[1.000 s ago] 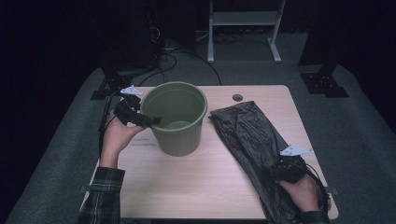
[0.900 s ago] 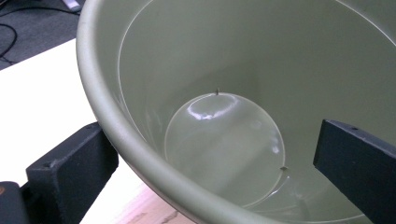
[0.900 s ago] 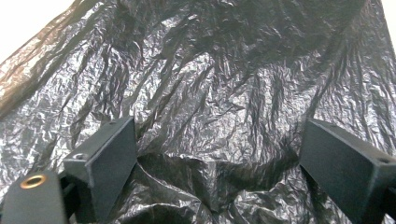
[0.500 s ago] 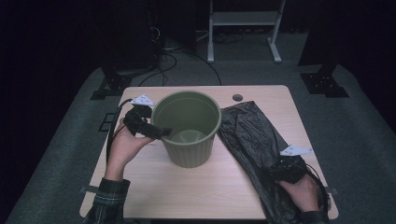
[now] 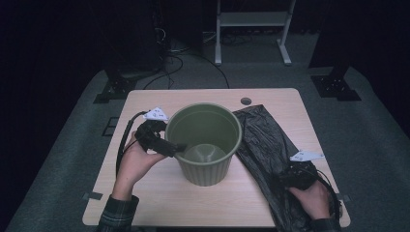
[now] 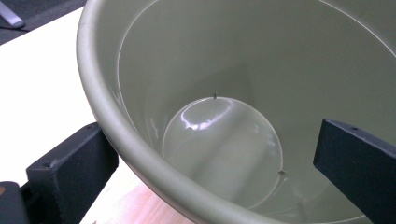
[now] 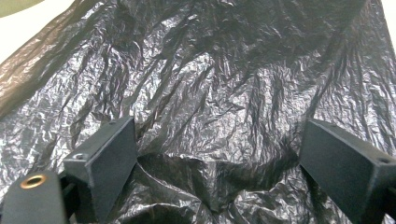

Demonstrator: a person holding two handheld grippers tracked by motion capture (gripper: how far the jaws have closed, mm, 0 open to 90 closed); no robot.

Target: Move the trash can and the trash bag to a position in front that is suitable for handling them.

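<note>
A: Where is the bin?
B: Mid-table, upright. The left gripper straddles its near-left rim, fingers spread, not pinching.
A: And the bag?
B: Flat beside the bin. The right gripper rests on it, fingers apart. Close on one layer only, then steady the rim.

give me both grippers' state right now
Left gripper: open, jaws astride the bin rim, one inside, one outside.
Right gripper: open, jaws wide over the black bag, nothing gripped.
</note>
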